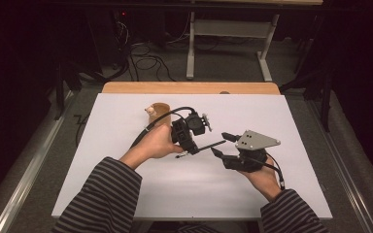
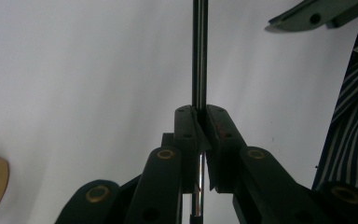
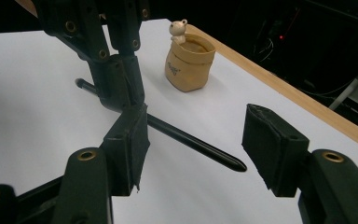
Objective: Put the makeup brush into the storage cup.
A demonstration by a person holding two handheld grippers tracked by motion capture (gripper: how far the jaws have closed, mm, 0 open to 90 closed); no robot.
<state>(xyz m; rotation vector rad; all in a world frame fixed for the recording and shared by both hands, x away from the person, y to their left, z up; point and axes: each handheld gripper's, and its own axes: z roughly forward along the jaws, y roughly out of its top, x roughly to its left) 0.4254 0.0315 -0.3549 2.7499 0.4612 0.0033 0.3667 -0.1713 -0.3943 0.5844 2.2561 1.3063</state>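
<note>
I see a white tabletop [image 1: 126, 194] with a bare strip of light wood along its far edge. Directly on it stands one thing, a small tan sack-shaped pot [image 1: 161, 112] with a little bear figure on its rim, upright, toward the far left of the white surface.

Striped sleeves [image 1: 107, 194]; black tongs [image 1: 226, 143], brass screws, grey plate.
</note>
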